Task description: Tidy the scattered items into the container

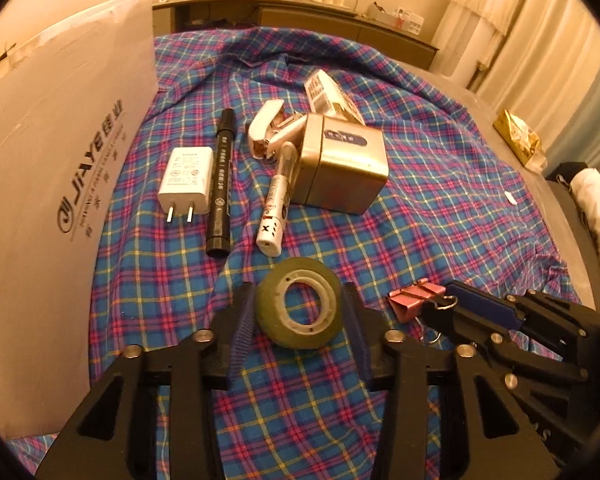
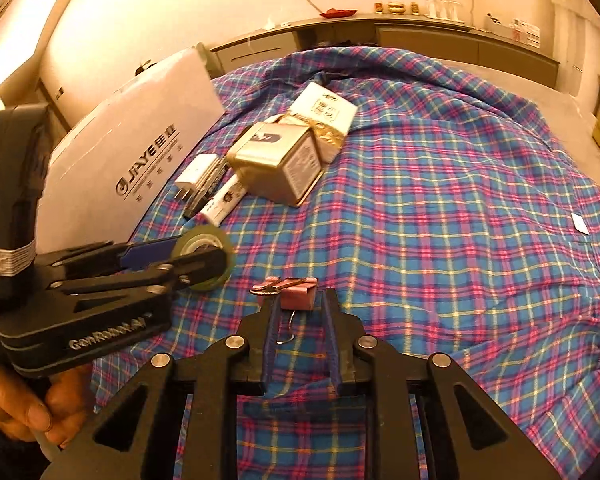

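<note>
Left gripper jaws straddle tape roll lying flat on plaid cloth, pads at rim, contact unclear. Right gripper clenched on pink binder clip. Cardboard box beyond, left.

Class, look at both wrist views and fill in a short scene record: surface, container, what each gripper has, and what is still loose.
Surface: plaid cloth
Container: cardboard box, at the cloth's left edge
Left gripper: fingers closed on the tape roll
Right gripper: fingers closed on the pink binder clip
Still loose: charger, black marker, white pen, stapler, metal tin, small carton
</note>
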Motion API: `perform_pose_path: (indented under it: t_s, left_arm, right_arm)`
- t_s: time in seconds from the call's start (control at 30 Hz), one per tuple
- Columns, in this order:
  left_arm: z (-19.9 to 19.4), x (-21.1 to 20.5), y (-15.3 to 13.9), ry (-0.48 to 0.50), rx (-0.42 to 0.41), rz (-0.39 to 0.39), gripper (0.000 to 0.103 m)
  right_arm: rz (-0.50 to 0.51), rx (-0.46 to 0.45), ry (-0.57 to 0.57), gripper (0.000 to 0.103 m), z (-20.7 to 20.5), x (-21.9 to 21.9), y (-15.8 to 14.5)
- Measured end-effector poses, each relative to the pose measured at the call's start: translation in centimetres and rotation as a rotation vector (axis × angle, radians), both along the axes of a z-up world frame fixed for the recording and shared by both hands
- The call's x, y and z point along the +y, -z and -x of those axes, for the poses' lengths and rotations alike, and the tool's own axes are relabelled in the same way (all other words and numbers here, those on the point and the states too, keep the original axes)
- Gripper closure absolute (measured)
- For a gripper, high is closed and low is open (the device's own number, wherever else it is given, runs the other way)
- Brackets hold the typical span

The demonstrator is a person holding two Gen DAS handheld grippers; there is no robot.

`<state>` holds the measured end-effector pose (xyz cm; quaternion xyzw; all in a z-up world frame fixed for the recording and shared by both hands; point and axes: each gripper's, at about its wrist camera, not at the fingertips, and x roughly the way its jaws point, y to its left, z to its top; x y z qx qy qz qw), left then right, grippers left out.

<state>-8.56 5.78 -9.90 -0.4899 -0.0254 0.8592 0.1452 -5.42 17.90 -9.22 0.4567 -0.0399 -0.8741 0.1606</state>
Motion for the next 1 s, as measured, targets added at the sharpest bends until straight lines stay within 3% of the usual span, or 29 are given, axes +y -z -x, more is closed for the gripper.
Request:
perform_pose_path:
  t_s: [0.1, 0.27, 0.33, 0.43, 0.6, 0.73, 0.87, 1.0]
  left_arm:
    - [0.0, -0.5, 0.0, -0.007, -0.019, -0.026, 0.066]
    - [-0.1, -0.5, 0.1, 0.002, -0.027, -0.041, 0.066]
    - [-0.2, -0.4, 0.1, 0.01, -0.019, -0.041, 0.062]
    - [-0.4, 0.0, -0.1, 0.028, 0.009, -0.01, 0.054]
    - [0.1, -0.4, 0.3, 0.022, -0.006, -0.018, 0.053]
    - [0.1, -0.7, 0.3, 0.024, -0.017, -0.02, 0.052]
    - [-0.2, 0.2, -0.1, 0.067, -0.017, -0.038, 0.047]
    - [-0.1, -0.2, 0.2, 0.048, -0.027, -0.028, 0.047]
  right_arm:
    - [0.005, 0.007, 0.013, 0.078, -0.2, 0.0, -0.3]
    - [-0.06, 0.061, -0.038, 0.058, -0.8, -2.2, -0.6]
    - [-0.09, 0.062, -0.054, 0.054, -0.6, -2.8, -0.3]
    - [-0.099, 0.056, -0.068, 0.054, -0.5, -3.2, -0.1]
    - [-0.127, 0.054, -0.072, 0.055, -0.1, -4.3, 0.4]
    - [-0.138, 0.048, -0.047, 0.07, 0.2, -3.7, 0.2]
    - [-0.129, 0.035, -0.014, 0.07, -0.2, -2.0, 0.2]
    - [-0.108, 0.028, -0.012, 0.069, -0.3, -2.1, 0.3]
